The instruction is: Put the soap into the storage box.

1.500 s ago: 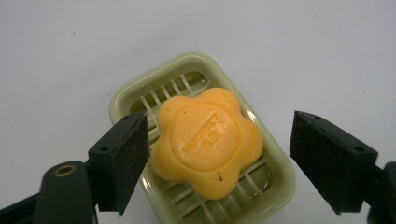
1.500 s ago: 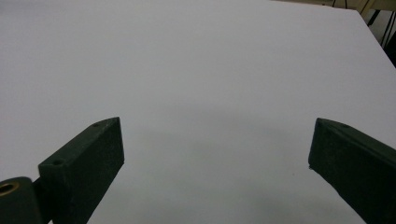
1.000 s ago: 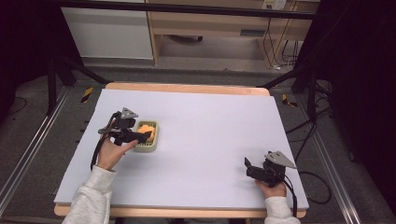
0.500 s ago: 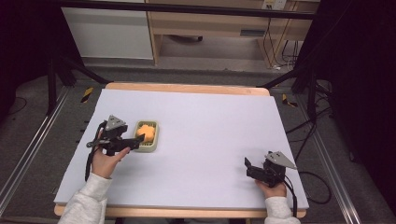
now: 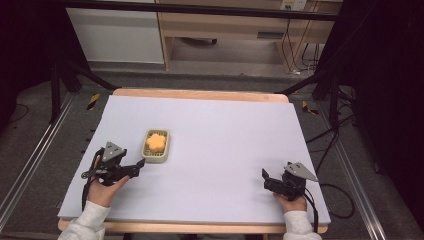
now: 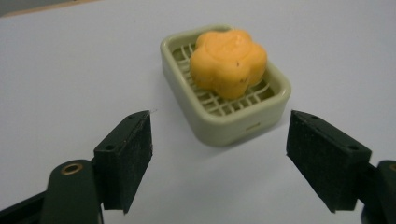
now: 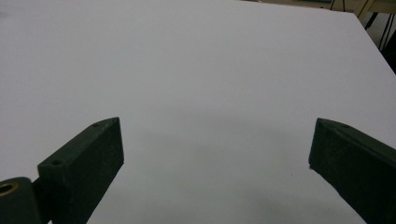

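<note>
An orange flower-shaped soap lies in a pale green slotted dish on the left half of the white table top. My left gripper is held just in front and to the left of the dish, open and apart from it. In the left gripper view the soap and dish lie beyond the spread jaws of the left gripper, which hold nothing. My right gripper rests near the front right of the table. It is open over bare surface, as the right gripper view confirms.
A wooden rim runs along the table's far edge. Dark frame legs and cables stand on the floor at both sides. A pale cabinet and a wooden bench are behind the table.
My left gripper has drawn back from over the dish toward the table's front left, leaving the soap uncovered in the dish. The right gripper has stayed put.
</note>
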`<state>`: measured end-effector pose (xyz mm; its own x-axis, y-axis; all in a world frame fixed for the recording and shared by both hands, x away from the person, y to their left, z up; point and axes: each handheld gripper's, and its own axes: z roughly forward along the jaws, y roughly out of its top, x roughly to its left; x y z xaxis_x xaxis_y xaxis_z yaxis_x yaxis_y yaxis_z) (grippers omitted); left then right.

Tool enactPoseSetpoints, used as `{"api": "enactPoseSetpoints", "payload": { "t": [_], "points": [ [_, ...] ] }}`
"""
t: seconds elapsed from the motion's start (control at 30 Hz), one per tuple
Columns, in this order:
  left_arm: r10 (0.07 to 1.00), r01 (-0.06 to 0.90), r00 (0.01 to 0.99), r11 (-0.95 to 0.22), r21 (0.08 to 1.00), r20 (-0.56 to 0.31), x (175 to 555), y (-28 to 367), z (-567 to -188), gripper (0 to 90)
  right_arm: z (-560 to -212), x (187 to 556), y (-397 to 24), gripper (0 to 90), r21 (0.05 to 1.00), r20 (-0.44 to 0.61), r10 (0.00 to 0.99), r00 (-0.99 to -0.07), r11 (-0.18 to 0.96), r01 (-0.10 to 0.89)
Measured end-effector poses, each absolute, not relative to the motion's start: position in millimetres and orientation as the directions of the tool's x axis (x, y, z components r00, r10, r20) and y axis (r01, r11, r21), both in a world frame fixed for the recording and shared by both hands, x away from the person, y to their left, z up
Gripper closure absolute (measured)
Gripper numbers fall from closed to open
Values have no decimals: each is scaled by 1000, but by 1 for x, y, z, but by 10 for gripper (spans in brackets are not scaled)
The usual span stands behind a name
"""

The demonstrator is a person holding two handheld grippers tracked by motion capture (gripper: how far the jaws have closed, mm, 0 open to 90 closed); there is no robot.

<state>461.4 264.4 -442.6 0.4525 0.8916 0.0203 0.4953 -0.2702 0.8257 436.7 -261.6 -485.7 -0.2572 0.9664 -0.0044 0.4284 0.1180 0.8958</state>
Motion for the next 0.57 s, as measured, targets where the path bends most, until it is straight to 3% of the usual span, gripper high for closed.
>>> {"api": "enactPoseSetpoints", "payload": {
  "t": [0.57],
  "points": [
    [921, 562, 388, -266, 784, 35, 452, 293, -471, 220, -486, 438, -262, 33, 889, 4, 967, -254, 113, 443]
  ]
}}
